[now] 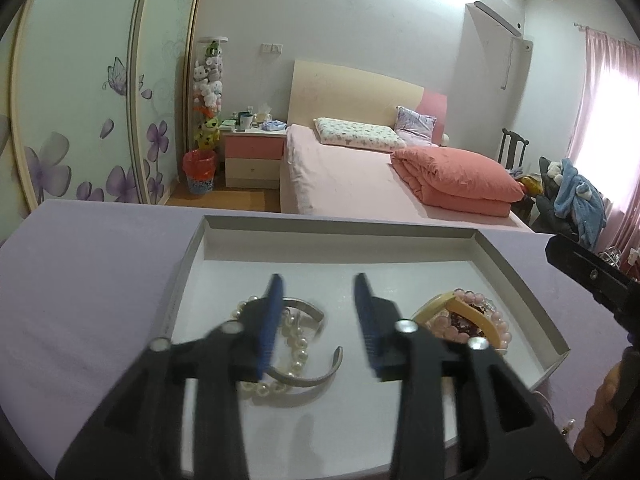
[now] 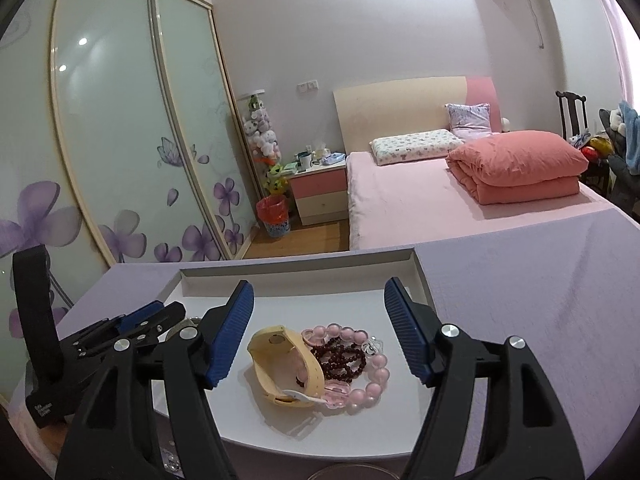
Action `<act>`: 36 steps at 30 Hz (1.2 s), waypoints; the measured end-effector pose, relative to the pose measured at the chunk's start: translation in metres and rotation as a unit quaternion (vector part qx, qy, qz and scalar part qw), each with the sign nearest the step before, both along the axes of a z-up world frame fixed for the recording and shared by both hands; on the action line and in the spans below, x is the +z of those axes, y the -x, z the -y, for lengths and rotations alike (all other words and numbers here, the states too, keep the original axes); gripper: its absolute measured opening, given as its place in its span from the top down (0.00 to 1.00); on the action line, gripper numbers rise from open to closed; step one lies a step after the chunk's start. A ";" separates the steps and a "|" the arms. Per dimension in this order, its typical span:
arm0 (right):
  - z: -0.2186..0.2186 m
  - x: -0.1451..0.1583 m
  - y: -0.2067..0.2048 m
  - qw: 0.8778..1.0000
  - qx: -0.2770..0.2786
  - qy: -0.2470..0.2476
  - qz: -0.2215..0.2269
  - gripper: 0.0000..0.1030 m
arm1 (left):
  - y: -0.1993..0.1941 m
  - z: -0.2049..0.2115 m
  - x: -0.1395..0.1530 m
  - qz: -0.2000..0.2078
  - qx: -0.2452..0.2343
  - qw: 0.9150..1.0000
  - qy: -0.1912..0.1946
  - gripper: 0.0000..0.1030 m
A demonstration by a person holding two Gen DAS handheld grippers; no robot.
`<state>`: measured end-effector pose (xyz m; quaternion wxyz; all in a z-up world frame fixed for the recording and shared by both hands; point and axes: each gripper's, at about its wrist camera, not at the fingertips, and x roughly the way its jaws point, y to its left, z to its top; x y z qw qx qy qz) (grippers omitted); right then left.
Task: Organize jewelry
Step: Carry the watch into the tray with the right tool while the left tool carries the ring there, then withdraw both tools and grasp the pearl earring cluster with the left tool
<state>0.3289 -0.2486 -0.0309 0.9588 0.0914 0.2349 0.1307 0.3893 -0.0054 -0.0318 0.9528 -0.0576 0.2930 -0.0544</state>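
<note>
Both tools hover over the shallow white cardboard tray (image 1: 516,276) on the lilac-covered counter (image 1: 88,280), and the sorting looks well advanced. 2 clusters sit inside already. Towards the tray's left edge: an open silver metal cuff bangle (image 1: 308,378) lying flat, its gap facing the tray's right edge, tangled with a white pearl bead bracelet (image 1: 298,346). Towards the right edge: a cream-yellow rubber watch strap (image 2: 276,364), its long axis slanting from the far left down to the near right, beside a dark red bead string (image 2: 340,358) and a pink round-bead bracelet (image 2: 370,386). The left tool (image 1: 320,320) stands partly open, nothing between its blue pads. The right tool (image 2: 320,340) gapes wide above the strap, gripping nothing. What's left? Probably just tidying; more jewelry outside the tray I cannot make out.
</note>
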 end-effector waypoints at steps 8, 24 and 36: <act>-0.002 -0.002 -0.001 1.000 -0.001 0.003 -0.001 0.34 | 0.004 -0.001 0.000 0.003 0.001 1.000 -0.001 0.62; 0.001 0.011 0.038 1.000 0.002 0.019 -0.004 0.18 | 0.061 -0.002 0.020 0.013 -0.026 0.999 -0.031 0.36; 0.019 -0.005 0.128 0.998 -0.007 0.063 -0.017 0.10 | 0.141 0.011 0.000 -0.041 -0.054 0.996 -0.050 0.25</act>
